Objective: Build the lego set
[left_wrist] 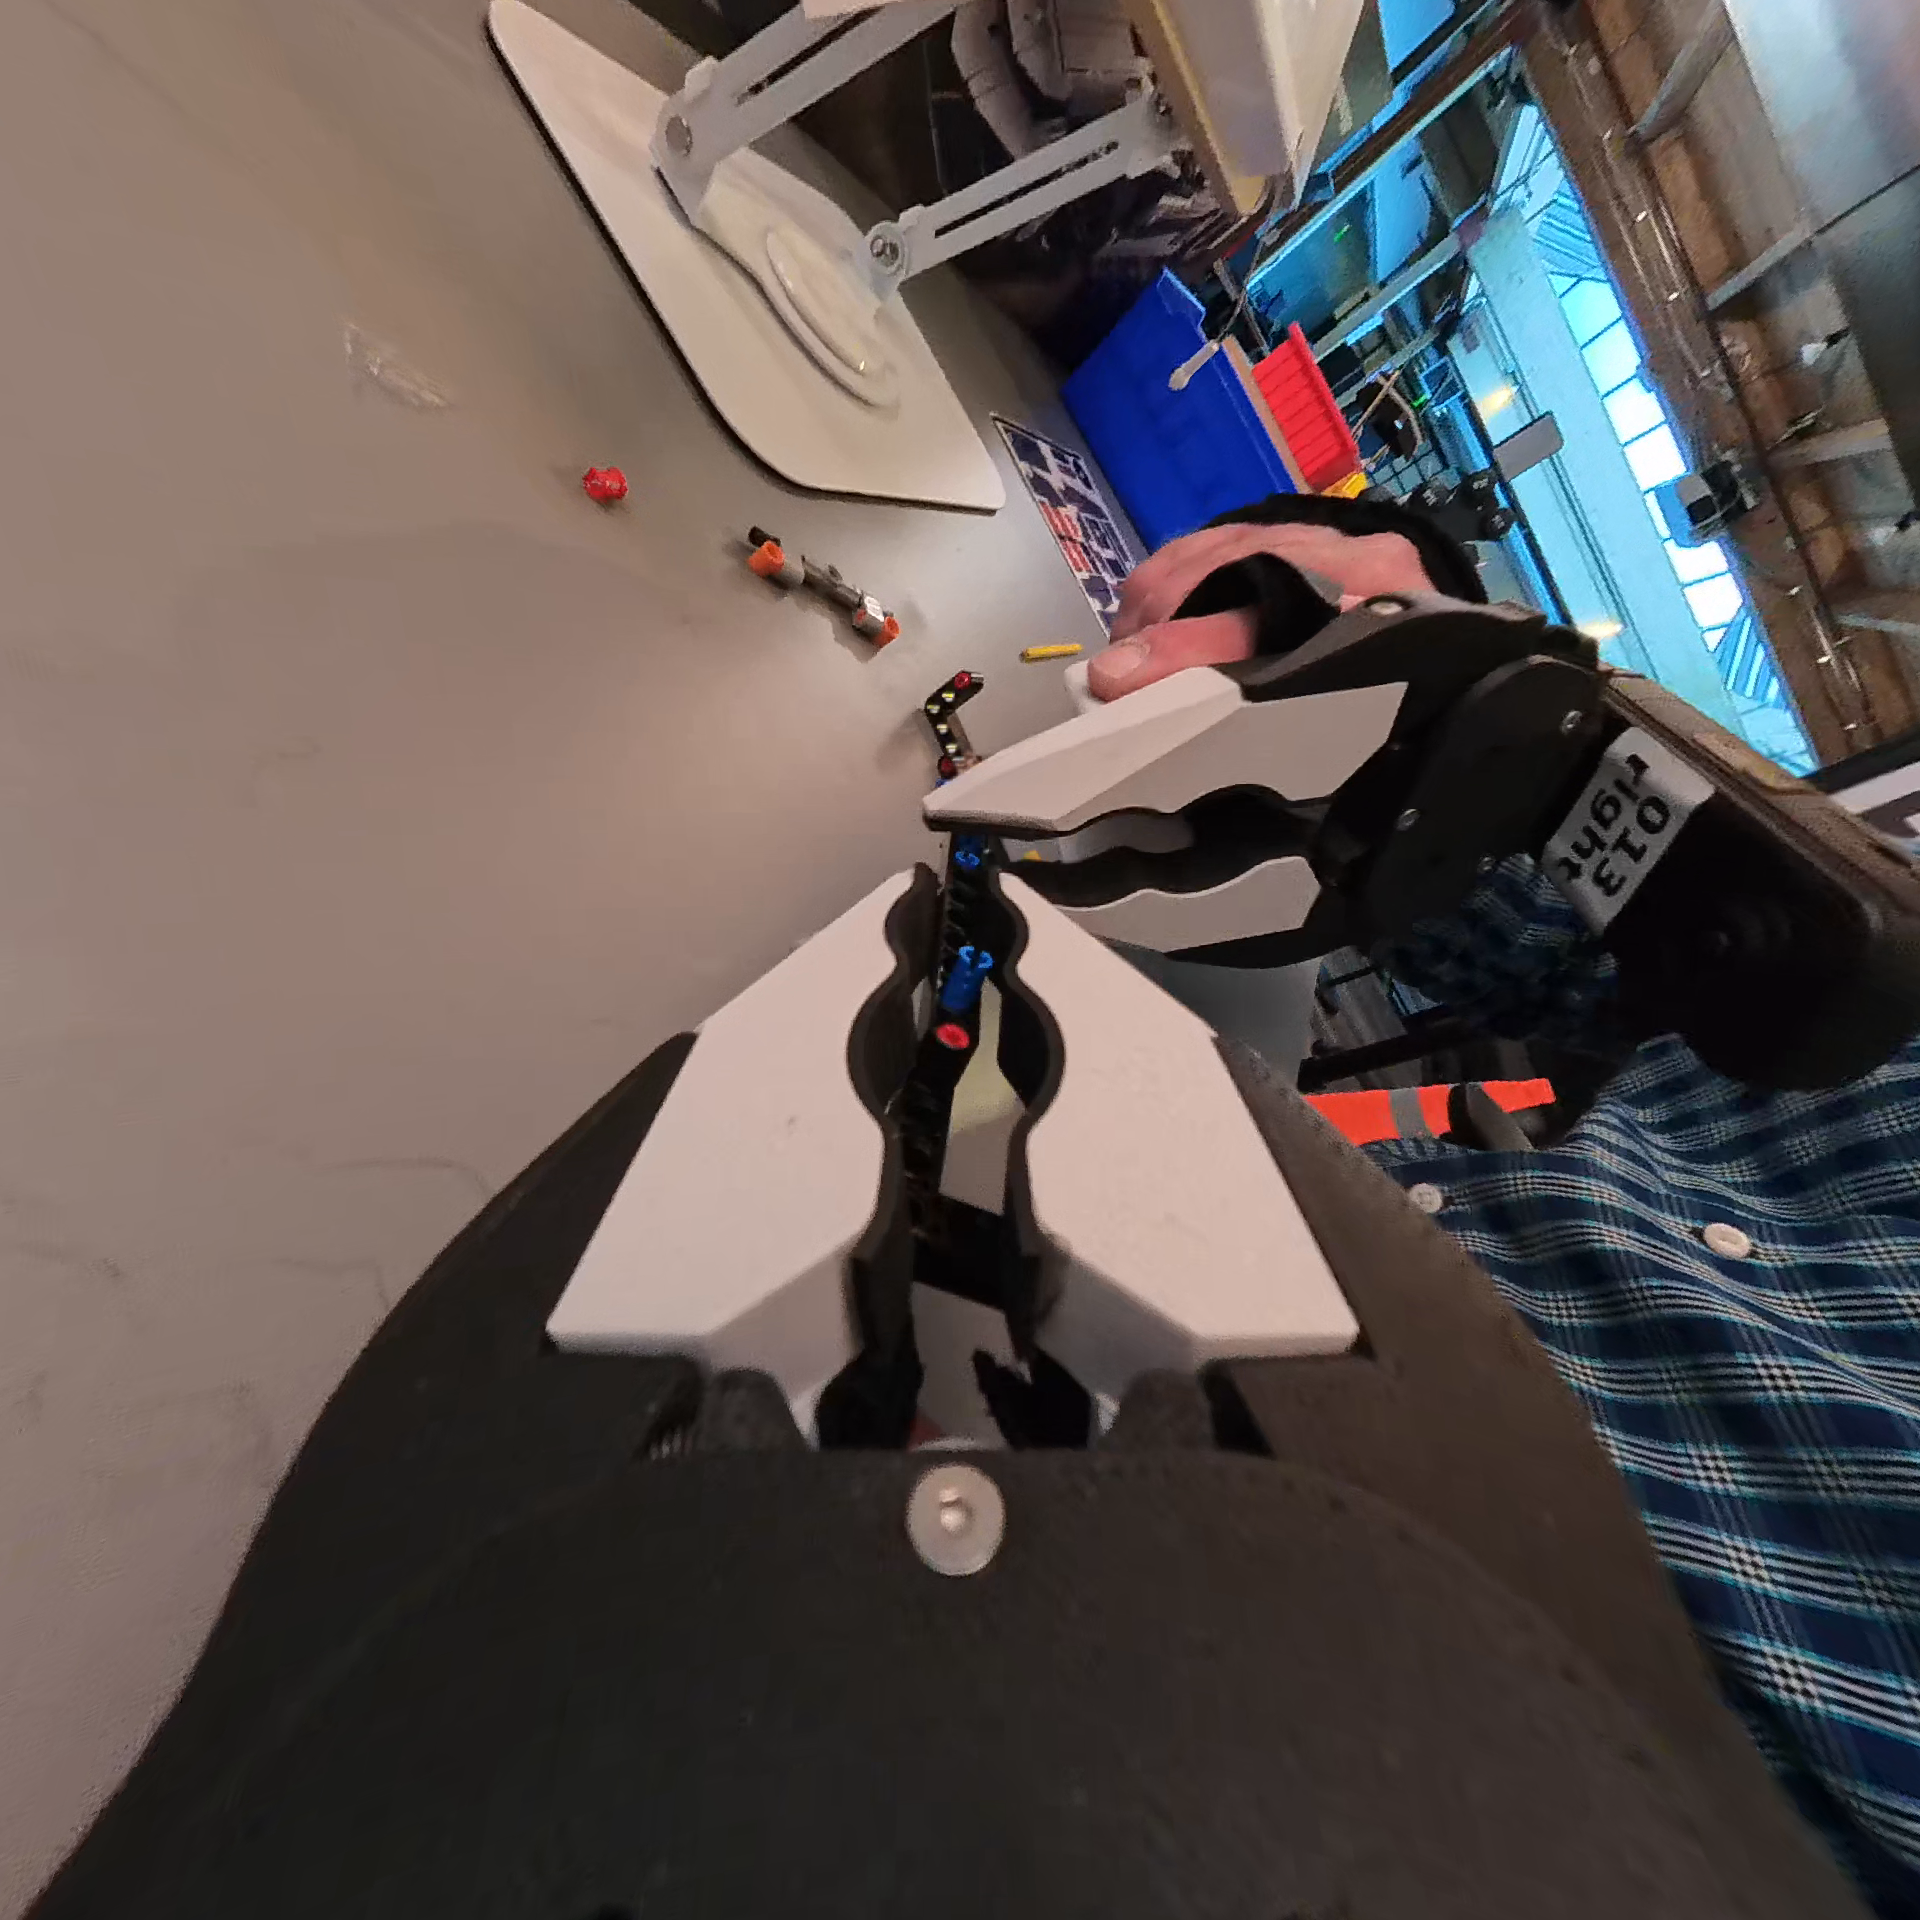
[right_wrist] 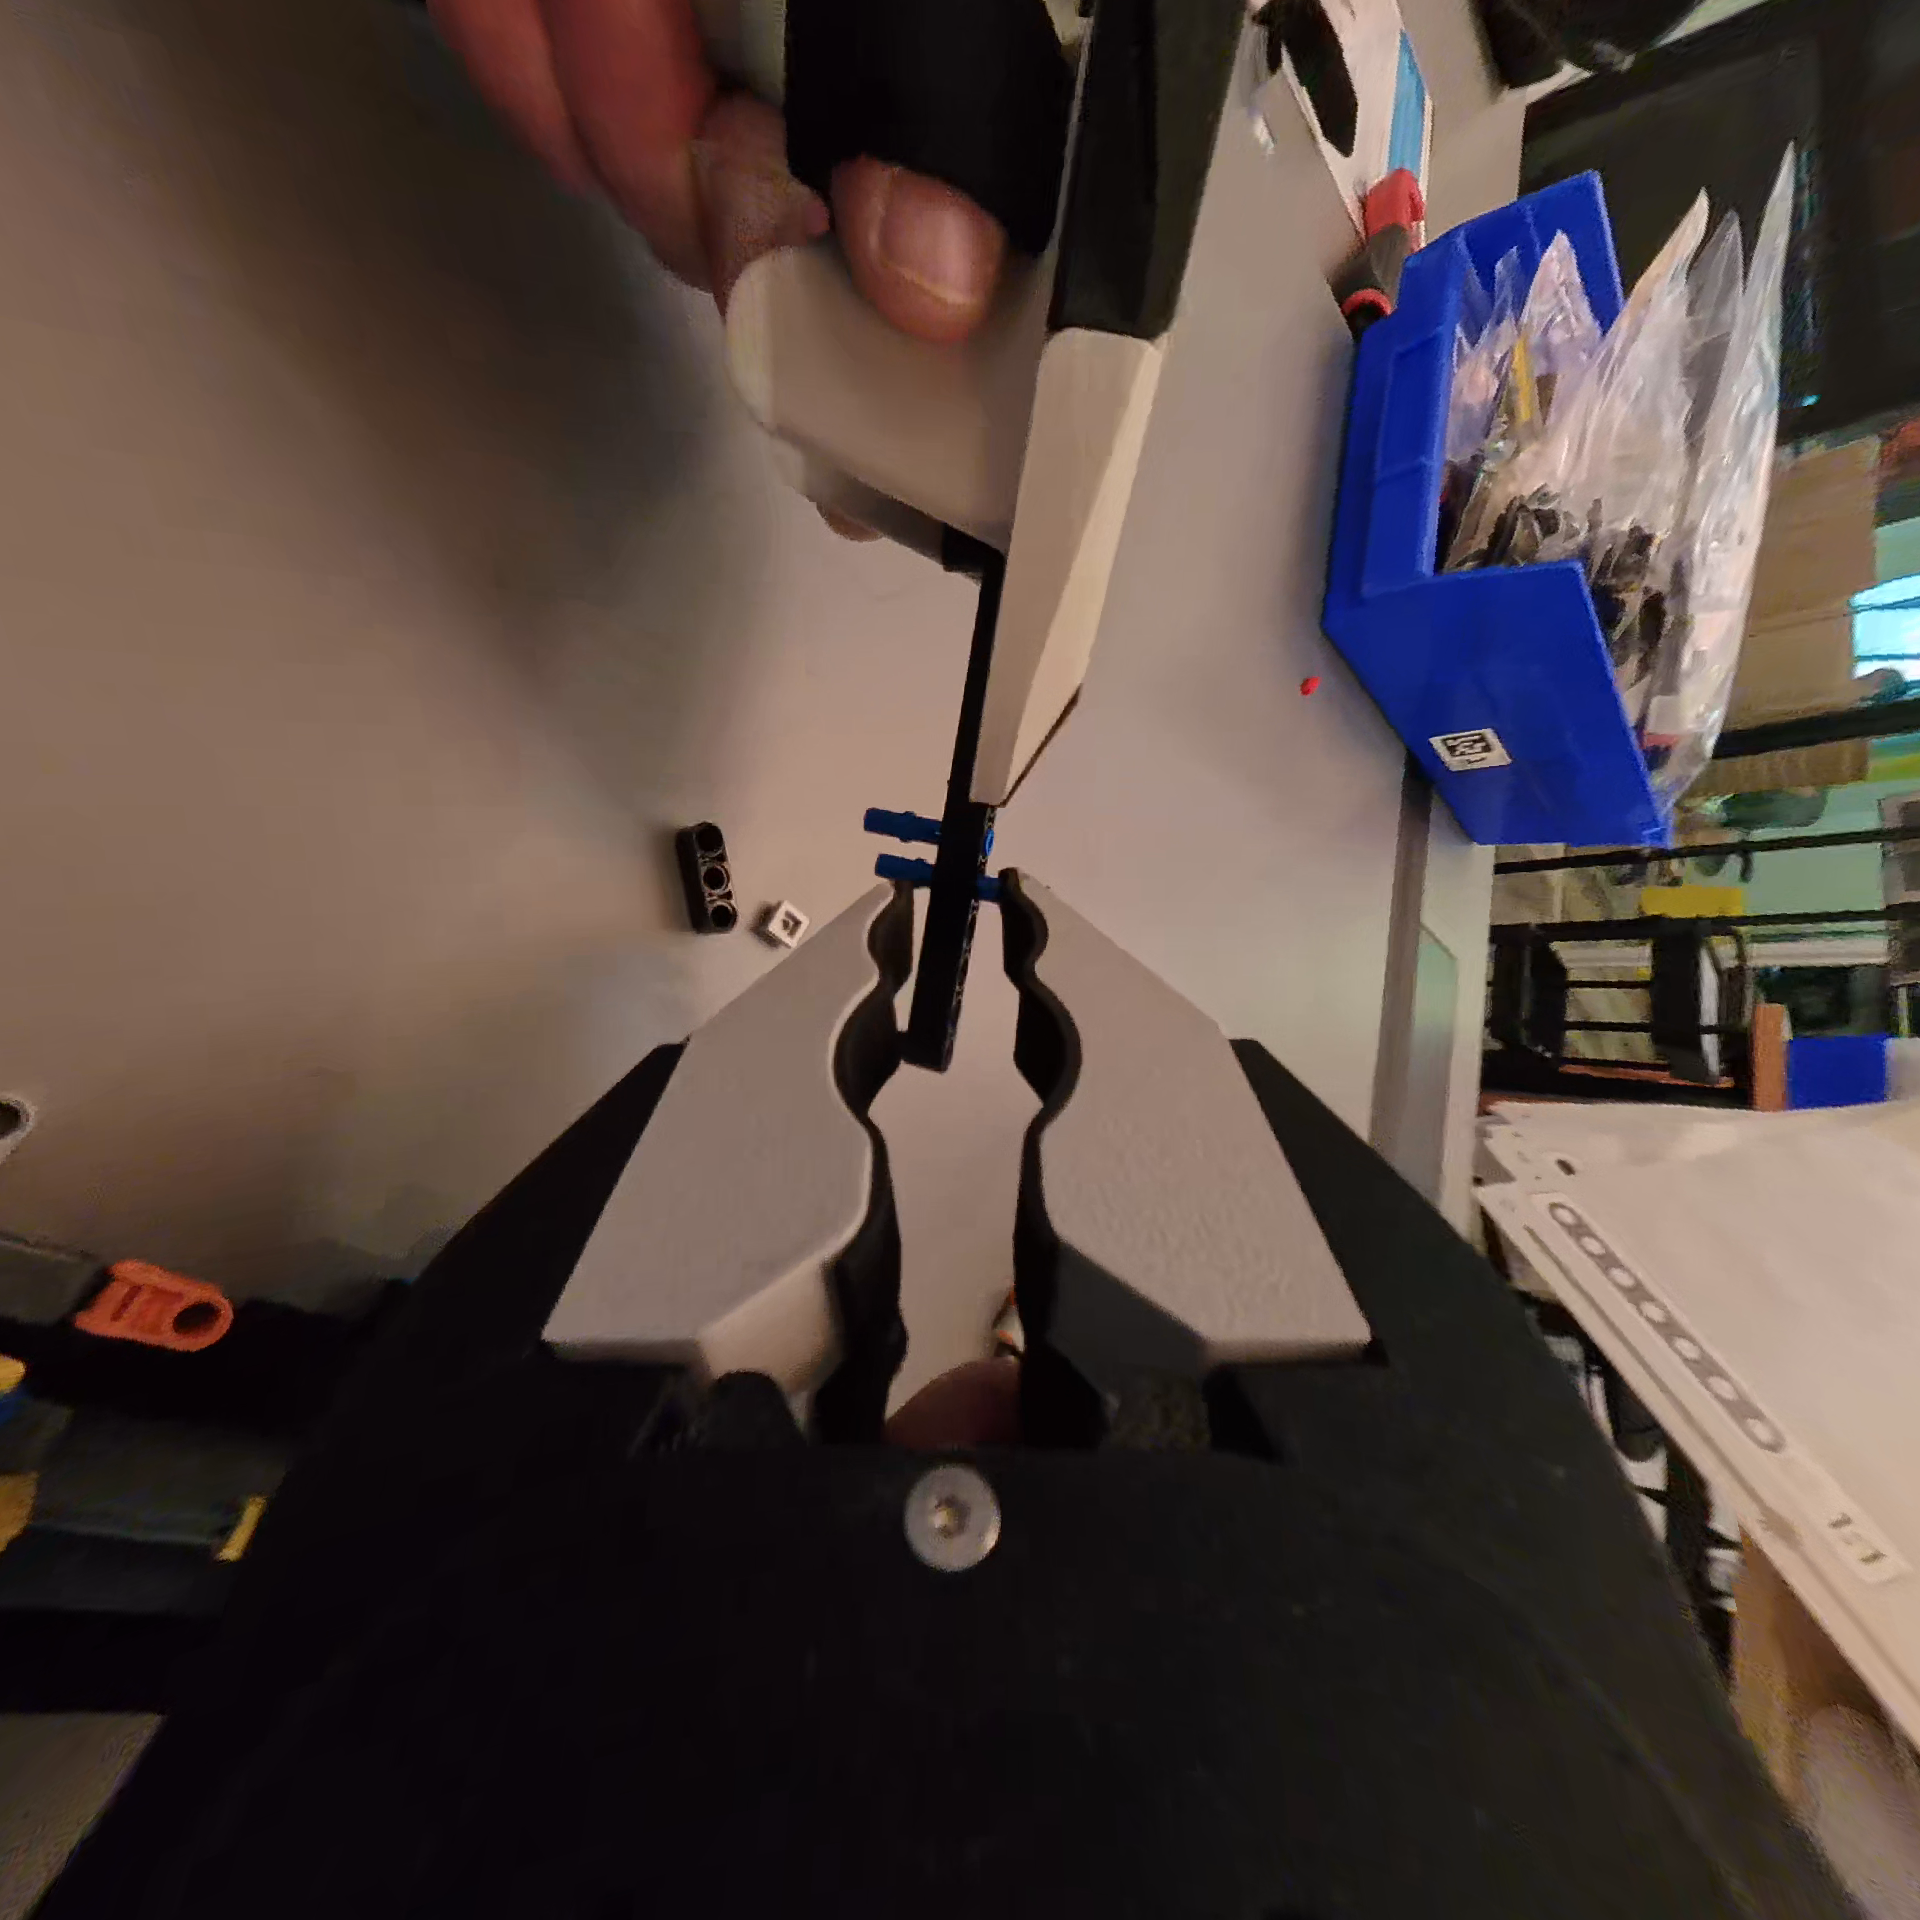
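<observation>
Jaws of the left gripper (left_wrist: 956, 883) closed on a long black lego beam (left_wrist: 940, 1081), gripping it along its length, with blue pins (left_wrist: 971, 961) and a red pin (left_wrist: 949, 1036) set in its holes. Held above the grey surface (left_wrist: 312, 831), not resting on it. Right gripper (right_wrist: 951, 888) at the free end of the same beam (right_wrist: 951, 966), jaws slightly apart around it; cannot tell from either view whether pressing on it or only just beside it. Two blue pins (right_wrist: 904, 844) sticking out sideways just past the right fingertips. Farther on the surface, a short black beam piece (right_wrist: 709, 878) and a small white piece (right_wrist: 784, 923) lying close together. Also farther, a bent black piece with coloured pins (left_wrist: 951, 717), an orange and grey axle assembly (left_wrist: 826, 587) and a small red piece (left_wrist: 604, 484), all apart from each other. Beyond, a blue bin (right_wrist: 1475, 665) with clear bags of parts, and a white stand base (left_wrist: 748, 343).
</observation>
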{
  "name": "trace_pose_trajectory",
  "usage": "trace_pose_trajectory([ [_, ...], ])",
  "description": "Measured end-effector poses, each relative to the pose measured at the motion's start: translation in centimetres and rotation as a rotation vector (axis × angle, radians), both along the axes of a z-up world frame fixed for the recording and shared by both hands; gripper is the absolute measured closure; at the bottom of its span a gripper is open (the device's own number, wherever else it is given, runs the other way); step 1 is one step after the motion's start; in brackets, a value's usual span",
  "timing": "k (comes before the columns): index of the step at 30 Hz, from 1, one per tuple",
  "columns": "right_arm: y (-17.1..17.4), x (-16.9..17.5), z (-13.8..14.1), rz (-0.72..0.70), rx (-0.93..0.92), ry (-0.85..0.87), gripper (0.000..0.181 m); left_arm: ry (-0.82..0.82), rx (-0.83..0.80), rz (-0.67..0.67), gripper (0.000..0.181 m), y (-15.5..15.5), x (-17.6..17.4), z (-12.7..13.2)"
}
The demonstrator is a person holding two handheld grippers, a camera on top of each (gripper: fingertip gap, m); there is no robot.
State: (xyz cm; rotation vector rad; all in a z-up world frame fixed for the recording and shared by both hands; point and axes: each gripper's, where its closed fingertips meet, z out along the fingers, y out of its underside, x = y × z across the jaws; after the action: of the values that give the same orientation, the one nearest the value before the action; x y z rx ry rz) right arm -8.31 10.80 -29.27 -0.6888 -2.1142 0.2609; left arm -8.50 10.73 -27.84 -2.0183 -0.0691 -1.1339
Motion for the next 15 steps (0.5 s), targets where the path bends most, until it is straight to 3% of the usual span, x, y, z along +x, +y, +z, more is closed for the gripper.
trace_pose_trajectory([
  [5,0.3,-0.4,0.6,-0.005,0.029,0.043,0.168,-0.034,0.007,0.04,0.175,0.2,-0.4,0.7],
  [8,0.4,-0.6,1.0,0.005,0.075,0.063,0.155,-0.111,0.009,0.047,0.174,0.2,-0.6,1.4],
  [15,1.3,-0.3,1.8,0.025,0.158,0.088,0.176,-0.154,0.021,0.008,0.174,-0.2,0.1,2.3],
])
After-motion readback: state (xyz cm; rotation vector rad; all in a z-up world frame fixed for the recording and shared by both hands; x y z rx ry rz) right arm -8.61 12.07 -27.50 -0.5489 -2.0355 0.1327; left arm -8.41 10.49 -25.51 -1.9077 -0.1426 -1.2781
